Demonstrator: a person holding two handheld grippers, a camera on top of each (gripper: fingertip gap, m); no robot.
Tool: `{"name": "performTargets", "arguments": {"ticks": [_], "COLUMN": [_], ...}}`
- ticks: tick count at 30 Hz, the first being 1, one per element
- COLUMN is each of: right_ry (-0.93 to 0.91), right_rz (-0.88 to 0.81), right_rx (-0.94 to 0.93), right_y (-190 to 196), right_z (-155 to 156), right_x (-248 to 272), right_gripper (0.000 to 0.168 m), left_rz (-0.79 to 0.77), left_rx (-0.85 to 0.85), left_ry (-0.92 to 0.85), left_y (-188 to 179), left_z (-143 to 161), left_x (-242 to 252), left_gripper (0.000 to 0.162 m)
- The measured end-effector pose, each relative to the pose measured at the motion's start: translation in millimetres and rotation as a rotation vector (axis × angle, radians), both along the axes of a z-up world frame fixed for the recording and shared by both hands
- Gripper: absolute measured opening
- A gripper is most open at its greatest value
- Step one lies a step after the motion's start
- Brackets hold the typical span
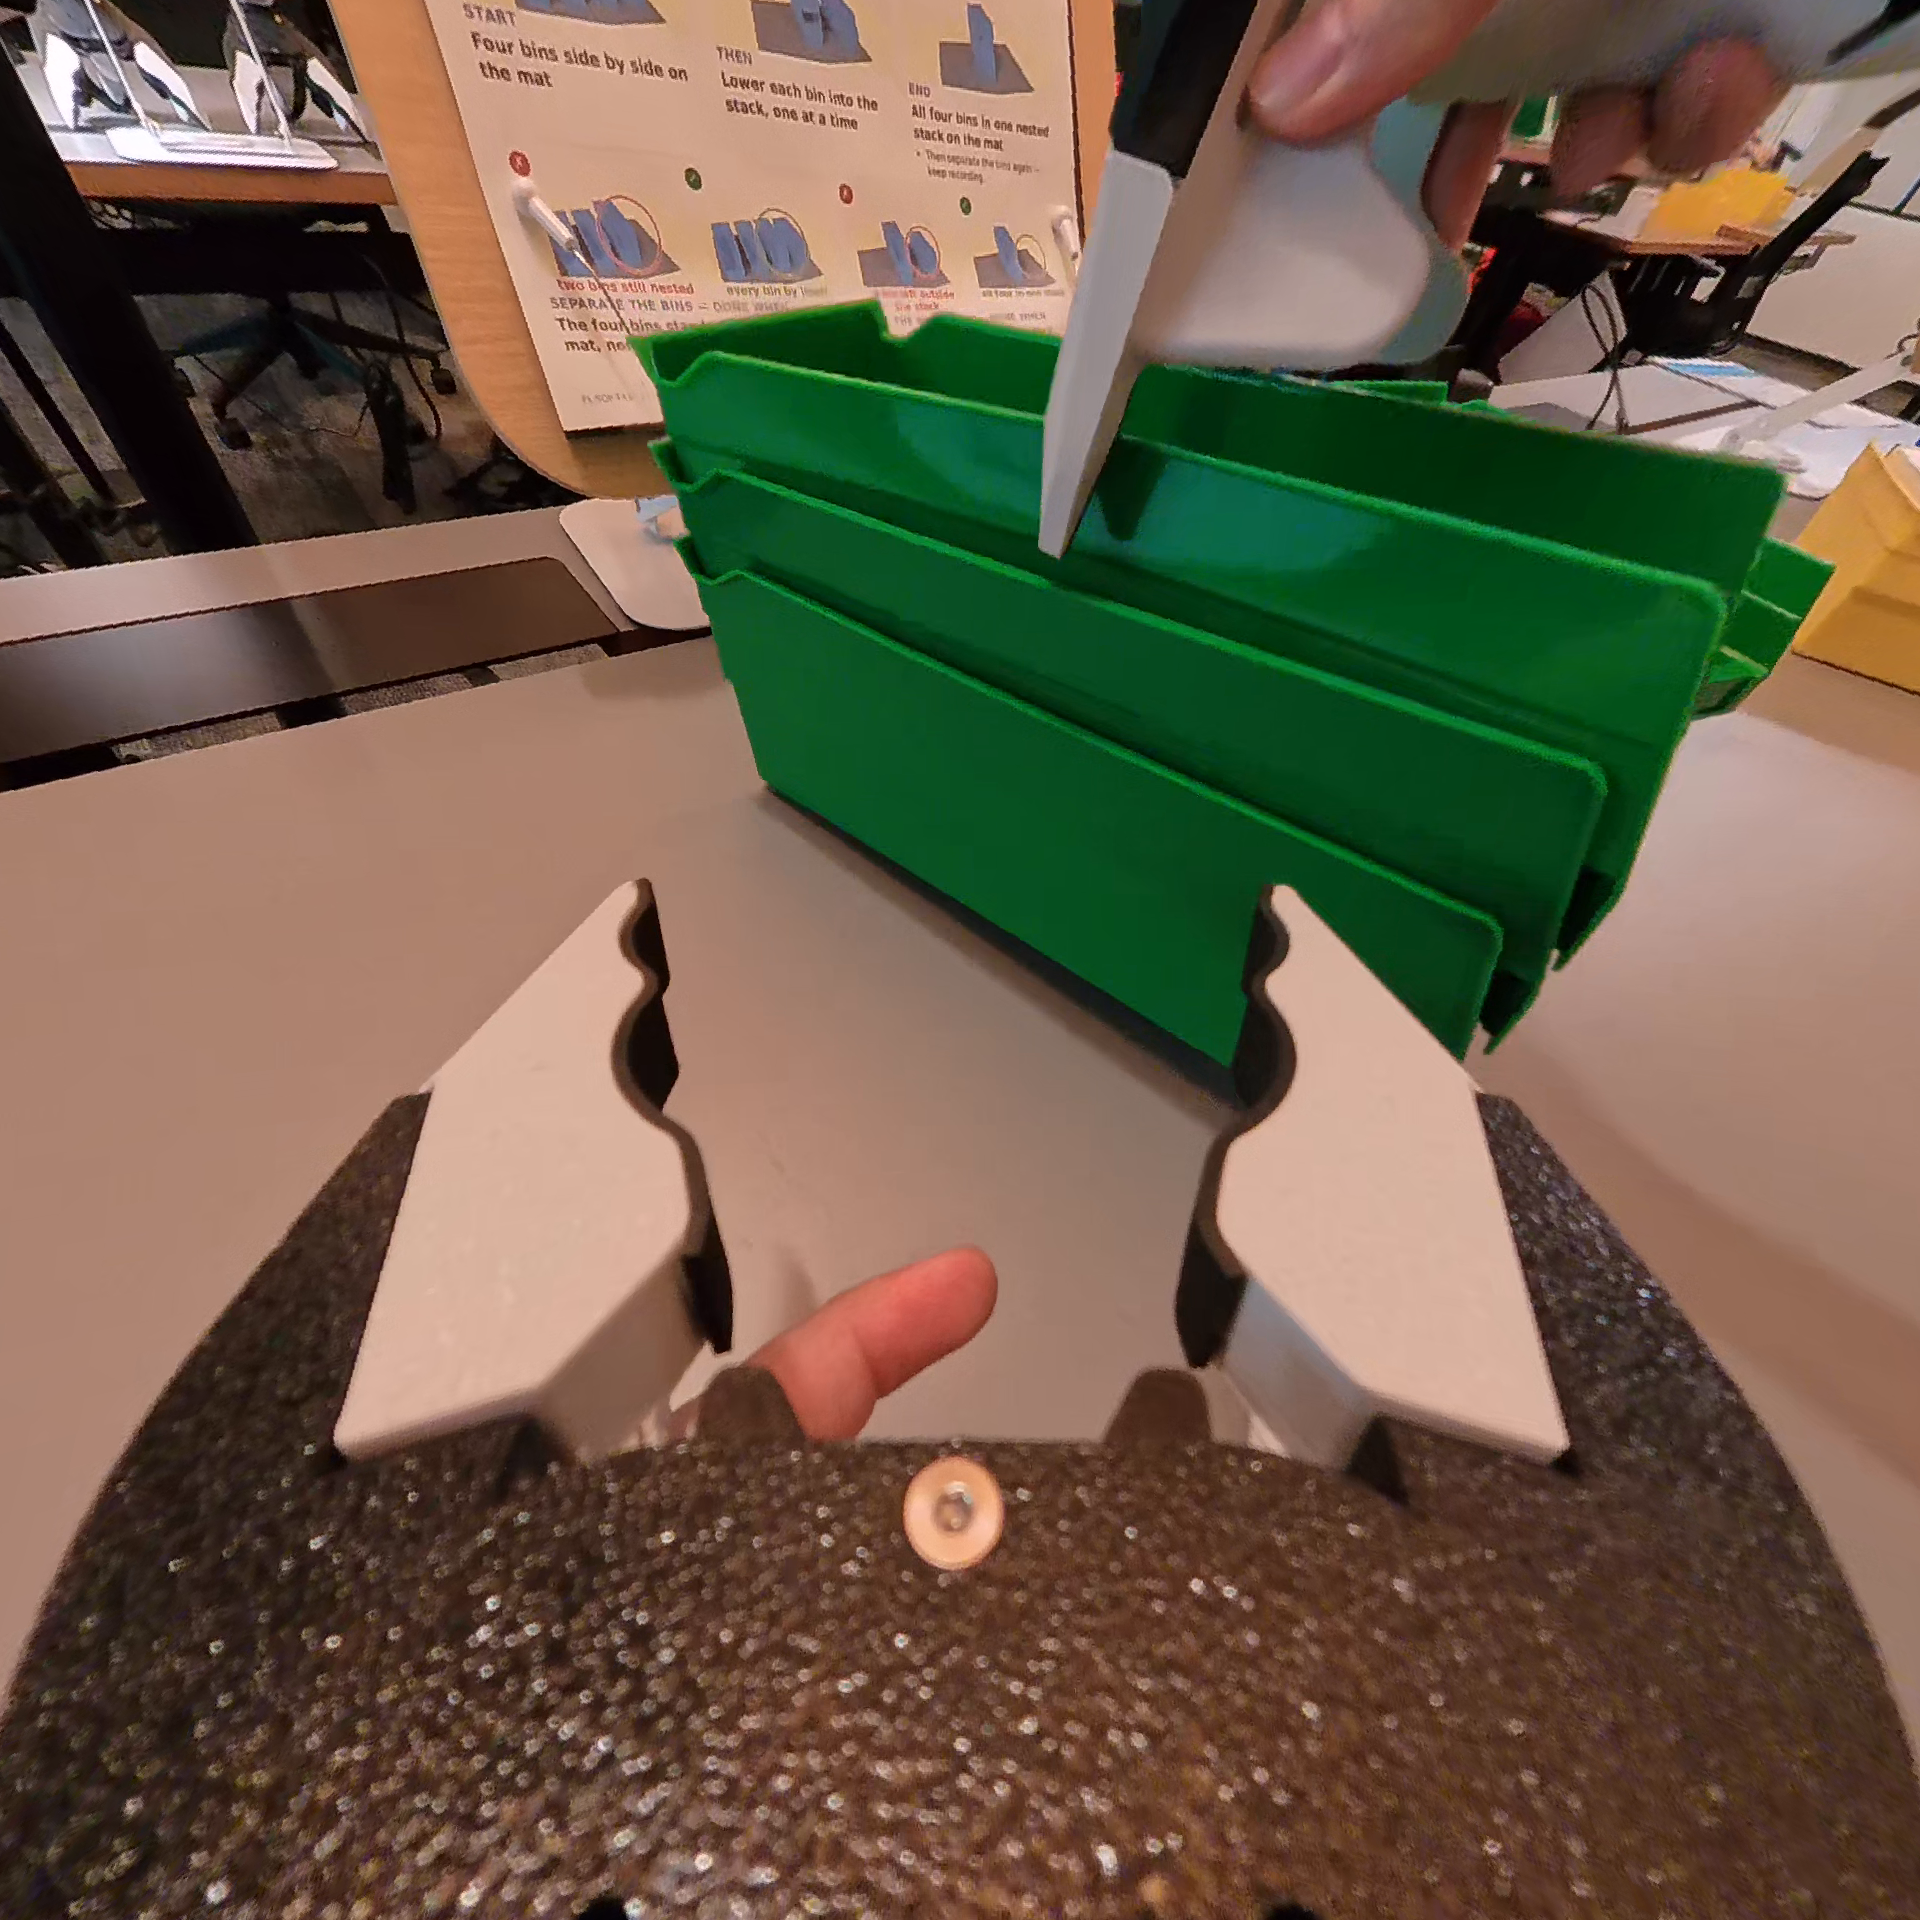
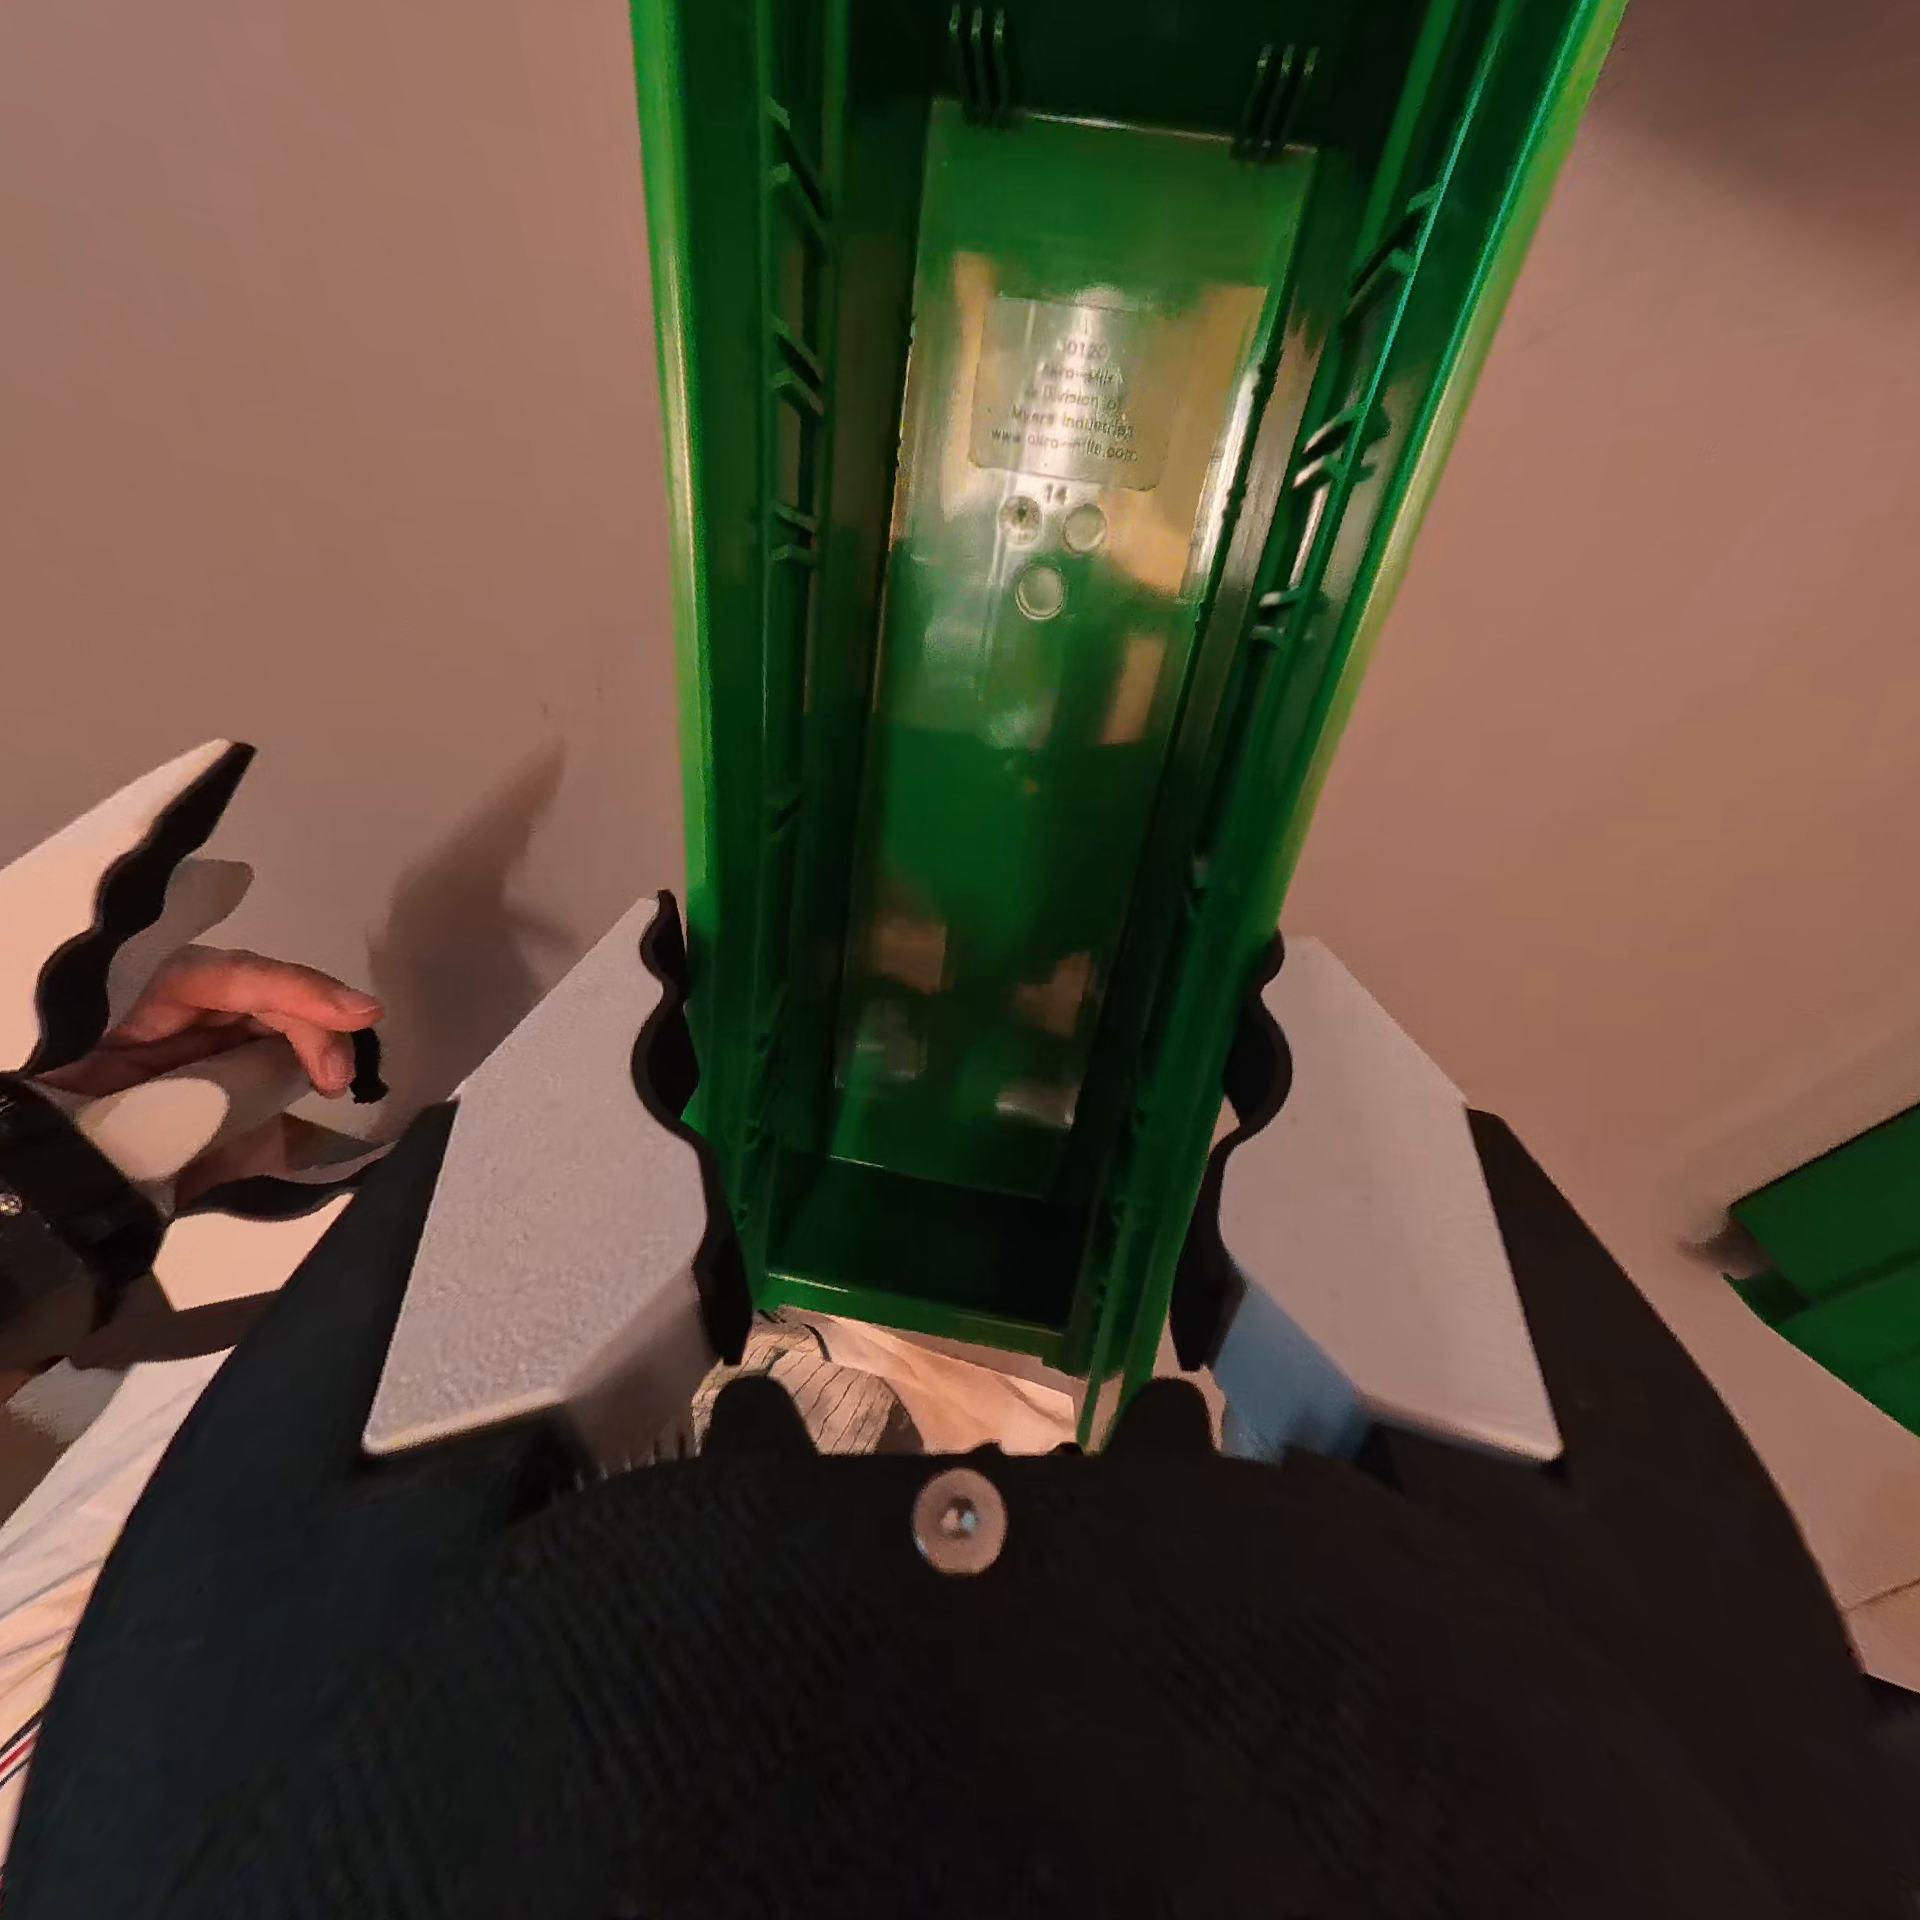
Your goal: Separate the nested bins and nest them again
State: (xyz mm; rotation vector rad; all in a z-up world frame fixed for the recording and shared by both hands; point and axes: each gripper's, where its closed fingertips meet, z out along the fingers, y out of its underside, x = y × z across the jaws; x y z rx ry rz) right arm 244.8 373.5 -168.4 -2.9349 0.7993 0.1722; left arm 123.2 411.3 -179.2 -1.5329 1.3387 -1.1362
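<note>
Several green bins [image 1: 1195, 790] stand nested in one stack on the grey table [image 1: 364, 935], each rim a step above the one below. My right gripper [image 2: 966, 930] comes down from above and is shut across the innermost top bin [image 2: 1039, 644], with a pad pressed on each long side wall. One of its fingers [image 1: 1086, 416] shows against the near wall in the left wrist view. My left gripper [image 1: 956, 899] is open and empty, low over the table just in front of the stack. It also shows in the right wrist view [image 2: 307, 920], left of the bin.
An instruction board [image 1: 769, 187] on a wooden stand is behind the stack to the left. A yellow box [image 1: 1870, 582] sits at the far right. More green plastic [image 2: 1829, 1278] shows at the right edge of the right wrist view. A hand [image 1: 1351, 62] holds the right gripper.
</note>
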Motion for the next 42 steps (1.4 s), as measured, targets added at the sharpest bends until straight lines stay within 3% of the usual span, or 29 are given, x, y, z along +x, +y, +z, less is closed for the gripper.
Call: {"name": "performTargets", "arguments": {"ticks": [42], "right_ry": [-0.052], "right_rz": [0.013], "right_rx": [0.093], "right_y": [13.0], "right_z": [22.1], "right_x": [5.6], "right_gripper": [0.104], "left_rz": [-0.002], "left_rx": [-0.003], "left_ry": [-0.001], "left_y": [-2.2], "left_z": [0.0], "left_x": [2.4], "left_gripper": [0.109]}}
